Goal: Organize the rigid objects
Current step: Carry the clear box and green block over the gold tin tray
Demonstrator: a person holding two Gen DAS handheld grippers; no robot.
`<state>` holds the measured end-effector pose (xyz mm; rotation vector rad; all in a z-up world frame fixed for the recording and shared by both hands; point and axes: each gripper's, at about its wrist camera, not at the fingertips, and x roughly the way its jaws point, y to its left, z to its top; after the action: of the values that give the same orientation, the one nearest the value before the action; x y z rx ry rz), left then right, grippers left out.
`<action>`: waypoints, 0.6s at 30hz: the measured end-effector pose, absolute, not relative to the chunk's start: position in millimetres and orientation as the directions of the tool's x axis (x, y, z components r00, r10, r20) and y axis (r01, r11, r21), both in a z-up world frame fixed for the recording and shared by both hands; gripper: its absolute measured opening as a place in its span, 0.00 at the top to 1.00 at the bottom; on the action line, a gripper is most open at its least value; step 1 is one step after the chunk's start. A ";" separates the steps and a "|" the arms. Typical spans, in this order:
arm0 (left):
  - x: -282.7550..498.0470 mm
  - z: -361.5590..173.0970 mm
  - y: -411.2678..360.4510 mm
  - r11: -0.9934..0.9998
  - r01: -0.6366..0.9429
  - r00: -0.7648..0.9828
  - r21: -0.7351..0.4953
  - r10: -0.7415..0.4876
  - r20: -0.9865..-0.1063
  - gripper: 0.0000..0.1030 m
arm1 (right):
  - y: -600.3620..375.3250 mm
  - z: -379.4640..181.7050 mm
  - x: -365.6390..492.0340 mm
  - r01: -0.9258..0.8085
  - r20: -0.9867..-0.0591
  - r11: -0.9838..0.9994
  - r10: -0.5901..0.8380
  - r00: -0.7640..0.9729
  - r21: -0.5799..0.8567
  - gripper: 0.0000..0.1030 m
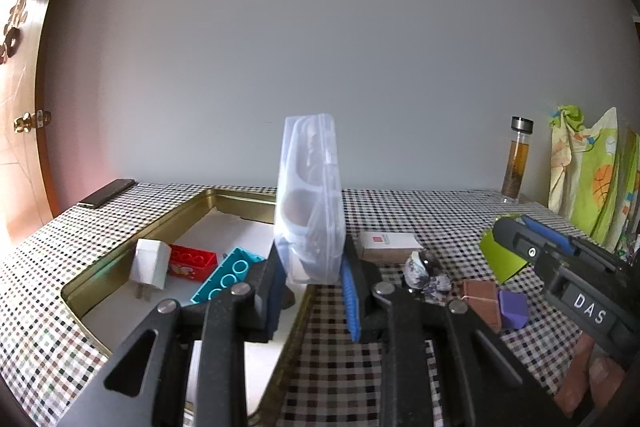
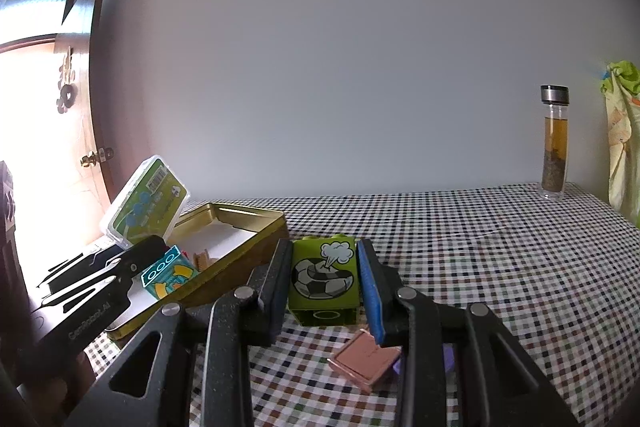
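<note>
your left gripper (image 1: 310, 283) is clamped on the clear plastic case (image 1: 310, 199), held upright above the gold tin (image 1: 120, 255)'s edge. your right gripper (image 2: 324, 283) squeezes the green football block (image 2: 323, 279) above the checked tablecloth (image 2: 480, 267). its side reads "das".

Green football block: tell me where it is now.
In the right wrist view, the green football block sits clamped in the right claw, above the checked tablecloth.

Right tool (image 2: 324, 279) grips green block (image 2: 323, 281) above checkered cloth (image 2: 480, 267).
</note>
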<state>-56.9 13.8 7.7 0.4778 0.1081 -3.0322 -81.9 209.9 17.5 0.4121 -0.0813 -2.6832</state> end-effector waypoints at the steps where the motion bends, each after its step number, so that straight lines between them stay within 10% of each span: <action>1: -56.3 7.6 12.9 -0.995 0.083 -0.949 -0.056 -0.062 -0.308 0.77 | 208.6 17.5 -83.0 0.402 -0.275 -0.908 -0.419 -0.866 0.116 0.66; 18: -51.9 7.2 -5.3 -0.991 0.123 -0.948 -0.046 -0.104 -0.302 0.77 | 186.3 16.7 -78.7 0.441 -0.270 -0.891 -0.453 -0.850 0.107 0.66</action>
<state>-51.9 -5.3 7.2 0.4581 0.0979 -2.9901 -78.7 186.3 16.7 0.4002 -0.0566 -2.6420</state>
